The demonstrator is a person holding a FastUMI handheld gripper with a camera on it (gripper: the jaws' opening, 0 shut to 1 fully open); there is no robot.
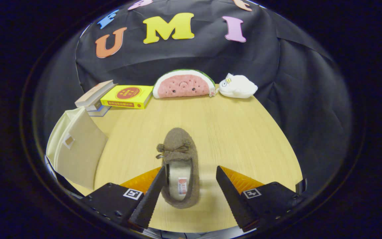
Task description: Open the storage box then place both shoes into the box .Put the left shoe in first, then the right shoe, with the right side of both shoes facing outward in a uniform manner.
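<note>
Spread wide, the claw [188, 186] holds nothing; its two wedge-shaped fingers flank the heel half of a fuzzy brown shoe [180, 166], and whether the left finger brushes the shoe's rim is hard to tell. That moccasin-style shoe lies flat on the pale wood-grain surface [237, 132], toe and small bow pointing away, pale lining showing inside. Left of the fingers stands a cream fabric storage box [75, 146], partly cut off. Farther back sit stacked books [118, 96], a plush watermelon slice [183, 84] and a white plush toy [238, 86].
</note>
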